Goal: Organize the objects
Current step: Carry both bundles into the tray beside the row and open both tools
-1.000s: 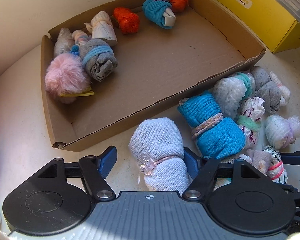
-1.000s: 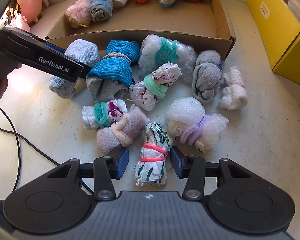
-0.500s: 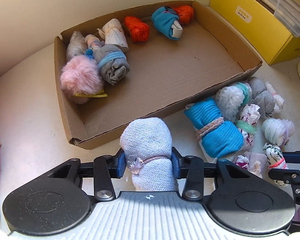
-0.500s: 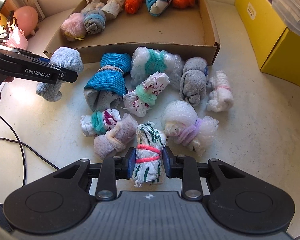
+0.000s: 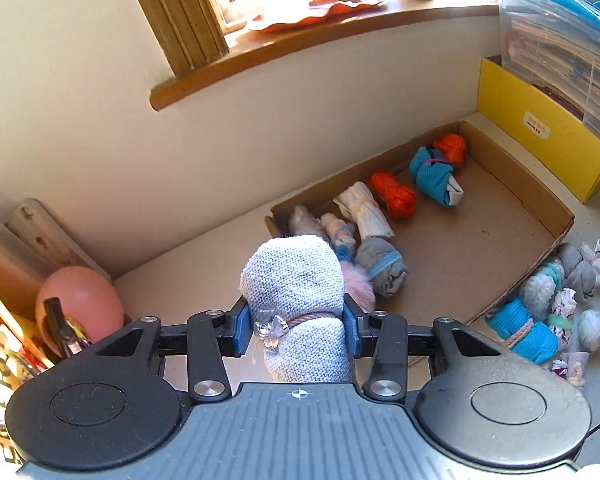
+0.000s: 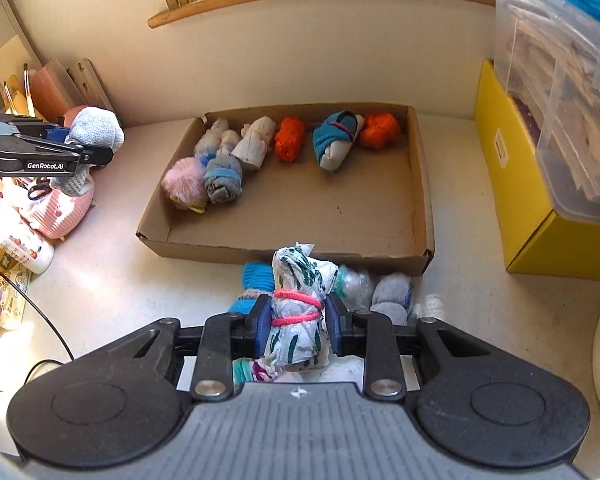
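Left tongs (image 5: 296, 326): pinching the grey knitted bundle (image 5: 296, 280) at its waist, blue pads tight on both sides, just where a pink band with a clear butterfly charm wraps it.
Grey knitted bundle: held in the air, upright, to the left of the cardboard tray (image 6: 420, 184); in the right wrist view it hangs over the clutter well left of the tray's left wall.
Right tongs (image 6: 296, 322): pinching the white-and-green bundle (image 6: 300, 280) across its double pink band, pads pressed in on each side.
White-and-green bundle: lifted, upright, in front of the tray's near wall, above the loose pile (image 6: 380, 288) on the tabletop (image 6: 480, 320).
Cardboard tray: shallow and open, lying on the tabletop against the wall; its near right part shows bare cardboard.
Inside the tray, back row: two pale bundles at the left corner, a cream bundle (image 6: 254, 142), an orange bundle (image 6: 290, 138), a blue bundle (image 6: 336, 140) and a second orange bundle (image 6: 380, 130) at the right corner.
Inside the tray, left side: a pink pom-pom (image 6: 184, 186) touching a grey-and-blue bundle (image 6: 224, 178), both just in front of the back row.
Loose pile: blue, grey and white bundles crowded against the outside of the tray's near wall.
Yellow box (image 6: 516, 200): right of the tray, under a clear bin (image 6: 560, 100).
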Available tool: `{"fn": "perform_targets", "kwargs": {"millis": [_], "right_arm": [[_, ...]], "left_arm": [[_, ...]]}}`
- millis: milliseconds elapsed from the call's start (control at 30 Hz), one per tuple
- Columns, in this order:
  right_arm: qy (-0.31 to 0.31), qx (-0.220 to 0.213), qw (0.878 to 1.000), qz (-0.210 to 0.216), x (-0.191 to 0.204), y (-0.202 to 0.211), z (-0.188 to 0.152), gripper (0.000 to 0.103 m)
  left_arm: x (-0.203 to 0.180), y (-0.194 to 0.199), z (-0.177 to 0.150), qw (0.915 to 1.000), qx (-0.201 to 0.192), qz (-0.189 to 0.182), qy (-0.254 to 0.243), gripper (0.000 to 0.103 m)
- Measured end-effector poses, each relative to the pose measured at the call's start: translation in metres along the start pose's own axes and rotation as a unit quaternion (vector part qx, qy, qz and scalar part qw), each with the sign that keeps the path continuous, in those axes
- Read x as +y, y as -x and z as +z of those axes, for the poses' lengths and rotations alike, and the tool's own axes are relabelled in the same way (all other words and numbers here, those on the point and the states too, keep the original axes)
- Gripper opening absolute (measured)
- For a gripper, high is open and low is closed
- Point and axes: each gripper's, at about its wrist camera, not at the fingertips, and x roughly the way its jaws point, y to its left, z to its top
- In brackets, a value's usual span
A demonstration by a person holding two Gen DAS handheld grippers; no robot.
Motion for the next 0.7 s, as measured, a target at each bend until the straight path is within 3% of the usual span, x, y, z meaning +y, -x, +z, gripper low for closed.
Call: {"fn": "perform_targets", "kwargs": {"millis": [200,300,500,567,700], "right_arm": [[0.020,-0.054,0.998,0.002,-0.005,0.013,0.046,0.026],[0.023,-0.082,0.996,0.002,-0.008,0.029,0.068,0.026],[0.037,-0.111,0.993,0.004,-0.012,0.041,0.092,0.026],[0.034,-0.109,0.993,0.003,-0.014,0.035,0.094,0.026],[0.033,-0.093,0.995,0.007,-0.018,0.021,0.094,0.026]], "left_arm": [[0.038,0.037,0.039,0.9966,-0.056,0.049,-0.035,0.050],[0.050,0.053,0.053,0.9962,-0.072,0.046,-0.012,0.051],[0.020,0.042,0.054,0.9958,-0.062,-0.023,0.064,0.051],[-0.007,0.025,0.051,0.9916,-0.044,-0.067,0.101,0.051],[-0.055,-0.008,0.051,0.9846,-0.024,-0.112,0.132,0.051]]}}
